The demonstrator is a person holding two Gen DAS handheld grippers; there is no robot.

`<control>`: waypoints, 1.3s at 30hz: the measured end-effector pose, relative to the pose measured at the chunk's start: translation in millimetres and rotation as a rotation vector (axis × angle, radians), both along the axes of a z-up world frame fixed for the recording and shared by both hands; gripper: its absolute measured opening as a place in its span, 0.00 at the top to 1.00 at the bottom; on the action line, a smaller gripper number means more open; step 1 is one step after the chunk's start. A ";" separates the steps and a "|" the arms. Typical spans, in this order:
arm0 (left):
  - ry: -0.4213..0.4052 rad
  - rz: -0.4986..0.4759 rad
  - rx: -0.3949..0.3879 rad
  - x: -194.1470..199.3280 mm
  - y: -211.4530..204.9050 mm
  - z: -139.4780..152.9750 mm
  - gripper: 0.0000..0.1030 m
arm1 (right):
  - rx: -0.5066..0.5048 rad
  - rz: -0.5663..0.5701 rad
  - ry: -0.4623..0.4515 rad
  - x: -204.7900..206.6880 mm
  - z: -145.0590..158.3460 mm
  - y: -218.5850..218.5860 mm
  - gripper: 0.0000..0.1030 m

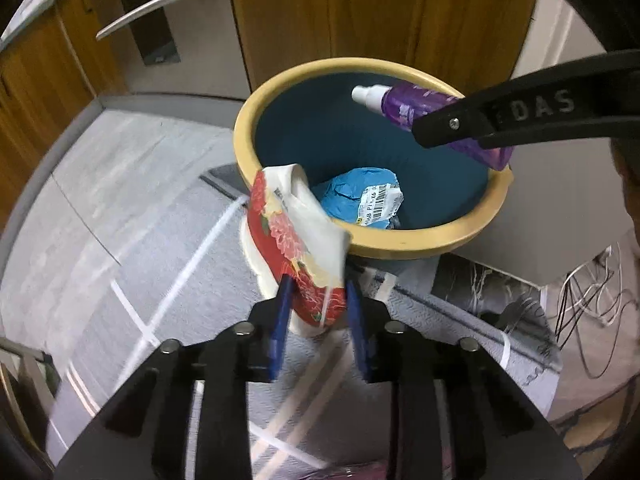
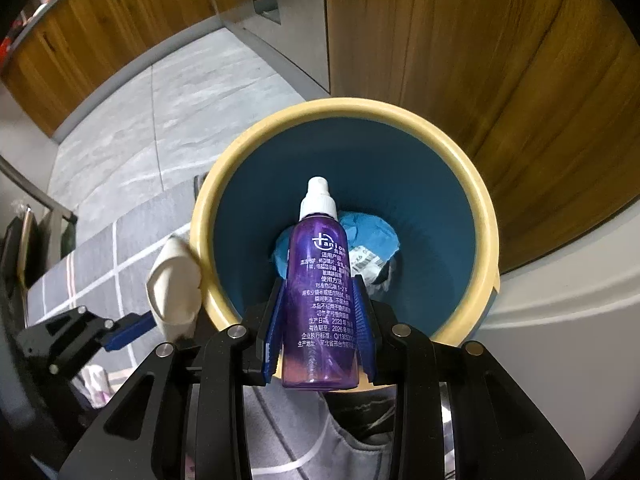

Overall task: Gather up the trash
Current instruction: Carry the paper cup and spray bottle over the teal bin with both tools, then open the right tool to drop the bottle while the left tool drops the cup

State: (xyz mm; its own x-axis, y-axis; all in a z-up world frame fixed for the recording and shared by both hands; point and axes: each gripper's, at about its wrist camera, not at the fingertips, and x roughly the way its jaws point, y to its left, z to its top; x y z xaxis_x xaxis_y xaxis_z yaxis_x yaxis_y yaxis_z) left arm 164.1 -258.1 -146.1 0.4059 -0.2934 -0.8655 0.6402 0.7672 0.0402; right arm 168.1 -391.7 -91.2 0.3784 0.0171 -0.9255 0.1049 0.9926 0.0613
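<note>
The left gripper (image 1: 316,300) is pinching a red packet (image 1: 298,240) beside the bin's rim (image 1: 400,242), risking an outside drop, while the right gripper (image 2: 320,312) is clamping a purple bottle (image 2: 318,280) over its opening.

Inside the bin (image 2: 456,184), the purple spray bottle (image 2: 318,280) hid much of the crumpled blue wrapper (image 2: 372,232); the wrapper's label was unreadable.

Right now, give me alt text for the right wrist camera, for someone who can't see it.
The right gripper holds a purple spray bottle, white nozzle forward, over a round bin with a cream rim and blue inside. A crumpled blue bag with a barcode label lies at the bottom. At the left, the left gripper holds a pale packet beside the rim.
</note>
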 end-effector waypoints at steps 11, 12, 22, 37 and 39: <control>-0.048 0.025 -0.175 20.1 14.6 51.8 0.83 | 0.010 -0.054 0.050 -1.3 -9.2 -9.5 0.67; -0.047 0.023 -0.188 23.8 12.6 55.0 0.83 | 0.015 -0.061 0.058 -1.5 -10.8 -11.3 0.67; -0.069 -0.044 -0.200 49.3 -25.8 76.4 0.91 | 0.024 -0.077 0.126 0.4 -33.2 -20.1 0.67; -0.055 -0.001 -0.184 63.2 -32.4 72.3 0.89 | 0.006 -0.079 0.110 0.1 -36.4 -25.6 0.67; -0.052 0.020 -0.193 62.5 -25.6 73.2 0.83 | 0.009 -0.075 0.109 0.1 -36.9 -24.9 0.66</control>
State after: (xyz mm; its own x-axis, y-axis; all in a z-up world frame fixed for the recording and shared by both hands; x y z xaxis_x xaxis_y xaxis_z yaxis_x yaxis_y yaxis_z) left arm 226.6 -283.6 -72.9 0.4563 -0.4431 -0.7716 0.6258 0.7763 -0.0757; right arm 168.2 -416.6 -128.1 0.2757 0.0014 -0.9612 0.1853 0.9812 0.0546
